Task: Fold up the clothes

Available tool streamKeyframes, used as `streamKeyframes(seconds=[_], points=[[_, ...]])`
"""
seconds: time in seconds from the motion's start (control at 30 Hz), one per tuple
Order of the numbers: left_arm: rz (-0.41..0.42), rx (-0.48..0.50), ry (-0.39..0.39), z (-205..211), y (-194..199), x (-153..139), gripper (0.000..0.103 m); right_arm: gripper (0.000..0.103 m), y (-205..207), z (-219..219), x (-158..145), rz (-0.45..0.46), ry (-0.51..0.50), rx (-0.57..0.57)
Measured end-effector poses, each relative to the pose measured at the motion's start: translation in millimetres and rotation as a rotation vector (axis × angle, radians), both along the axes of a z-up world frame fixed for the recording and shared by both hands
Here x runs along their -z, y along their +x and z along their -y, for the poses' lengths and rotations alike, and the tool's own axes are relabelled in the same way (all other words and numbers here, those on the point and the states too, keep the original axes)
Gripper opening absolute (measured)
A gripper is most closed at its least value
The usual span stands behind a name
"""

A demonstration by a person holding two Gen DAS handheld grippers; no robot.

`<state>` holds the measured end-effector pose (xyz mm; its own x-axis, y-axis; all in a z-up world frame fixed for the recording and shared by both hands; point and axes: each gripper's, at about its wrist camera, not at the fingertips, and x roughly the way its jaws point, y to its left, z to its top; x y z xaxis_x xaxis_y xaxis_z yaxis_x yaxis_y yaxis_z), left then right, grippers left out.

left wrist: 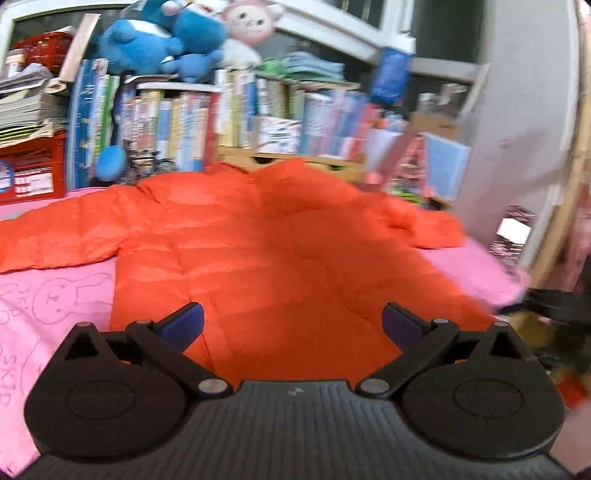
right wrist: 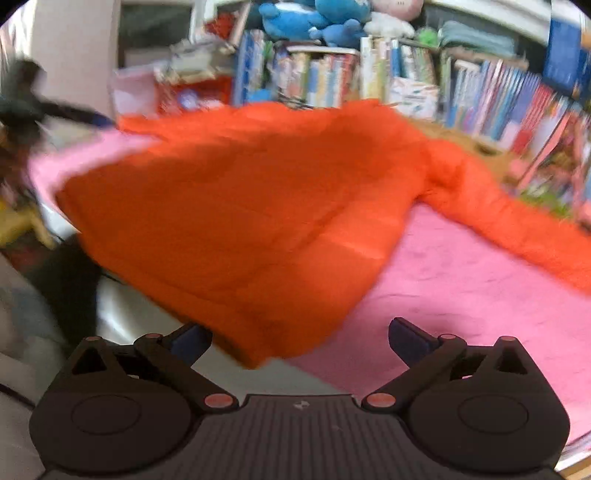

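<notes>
An orange padded jacket point(left wrist: 266, 243) lies spread on a pink blanket point(left wrist: 55, 302), its sleeves out to both sides. My left gripper point(left wrist: 292, 325) hovers over the jacket's lower hem, open, with nothing between its blue-padded fingers. In the right wrist view the same jacket point(right wrist: 240, 206) fills the middle, its bottom corner hanging past the pink blanket point(right wrist: 461, 277) near the edge. My right gripper point(right wrist: 300, 341) is open just in front of that corner, holding nothing. The other gripper point(right wrist: 33, 107) shows blurred at the far left.
A bookshelf point(left wrist: 221, 122) packed with books stands behind the surface, with blue plush toys point(left wrist: 159, 40) and a pink plush toy point(left wrist: 247, 22) on top. A red crate point(left wrist: 33, 170) sits at the left. A white post point(left wrist: 517, 110) rises at the right.
</notes>
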<state>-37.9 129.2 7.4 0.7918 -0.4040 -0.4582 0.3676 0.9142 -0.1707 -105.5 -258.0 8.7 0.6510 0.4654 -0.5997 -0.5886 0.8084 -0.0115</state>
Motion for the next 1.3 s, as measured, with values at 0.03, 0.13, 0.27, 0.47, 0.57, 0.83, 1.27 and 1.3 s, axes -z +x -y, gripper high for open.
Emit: streamKeyframes(seconds=[0.03, 0.13, 0.27, 0.47, 0.57, 0.83, 1.27, 1.3], points=[[0.003, -0.028, 0.008, 4.0, 8.8, 2.6, 0.103, 0.103, -3.6, 1.9, -5.0, 0.012, 0.038, -0.023], [0.001, -0.091, 0.001, 13.1, 30.5, -0.8, 0.103, 0.103, -8.7, 4.8, -20.8, 0.071, 0.126, -0.058], [0.057, -0.187, 0.043, 30.2, 60.0, -14.9, 0.103, 0.103, 20.1, -6.2, -42.3, 0.174, 0.224, -0.011], [0.066, -0.284, 0.082, 45.8, 98.3, -7.5, 0.103, 0.103, 110.9, -54.1, -61.7, 0.165, 0.371, 0.152], [0.03, -0.32, 0.142, 51.3, 108.8, 10.7, 0.103, 0.103, 150.9, -77.1, -54.4, 0.092, 0.418, 0.196], [-0.102, -0.347, 0.195, 41.2, 111.9, 52.4, 0.103, 0.103, 186.9, -113.9, 5.3, -0.044, 0.249, 0.251], [-0.111, -0.378, 0.208, 39.9, 101.5, 54.2, 0.103, 0.103, 184.8, -138.3, 23.9, -0.065, 0.08, 0.222], [-0.111, -0.383, 0.208, 40.1, 100.2, 54.4, 0.103, 0.103, 184.2, -140.7, 24.8, -0.066, 0.065, 0.202]])
